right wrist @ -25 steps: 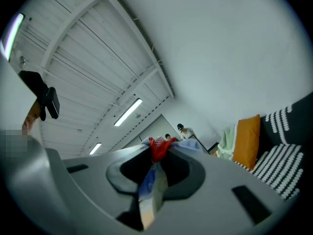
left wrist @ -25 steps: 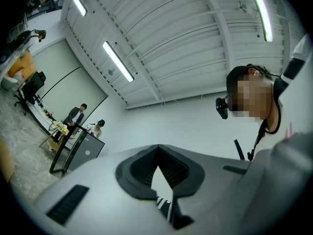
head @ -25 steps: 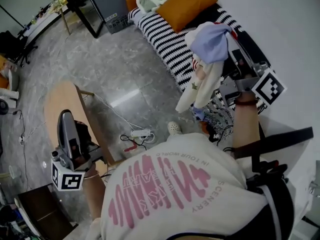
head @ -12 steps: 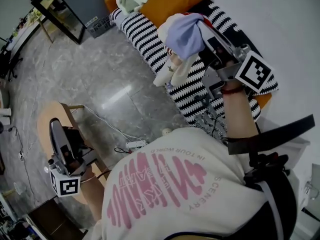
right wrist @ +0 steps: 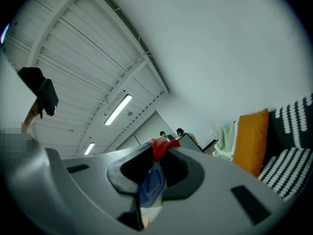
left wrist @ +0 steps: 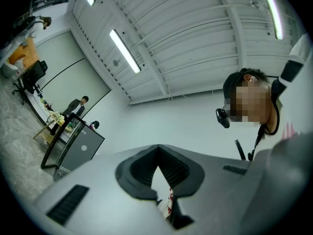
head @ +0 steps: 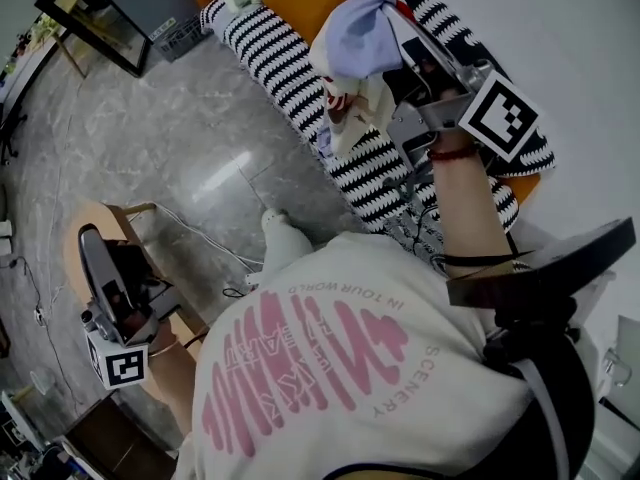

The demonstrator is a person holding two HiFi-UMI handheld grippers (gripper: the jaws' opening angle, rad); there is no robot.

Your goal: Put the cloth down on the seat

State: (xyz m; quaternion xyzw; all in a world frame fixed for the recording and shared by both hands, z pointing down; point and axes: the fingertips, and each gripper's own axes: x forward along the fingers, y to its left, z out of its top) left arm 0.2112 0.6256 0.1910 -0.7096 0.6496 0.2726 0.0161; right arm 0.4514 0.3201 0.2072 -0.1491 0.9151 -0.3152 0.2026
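Bundled cloth [head: 360,43] pinched in the right tool [head: 398,38], above the striped sofa seat [head: 290,68].
Left tool [left wrist: 157,153] carries nothing, jaws meeting at the tips — a red-patterned speck in their gap is too small to name. The cloth looks light, soft and floppy, likely to slump; it is gripped at a bunched fold, ends dangling below the right tool, whose tips are buried in fabric. Beyond — an orange cushion [right wrist: 250,141].

2 grippers [left wrist: 157,153] [right wrist: 156,150], 1 cloth [head: 360,46], 1 striped seat [head: 288,68].
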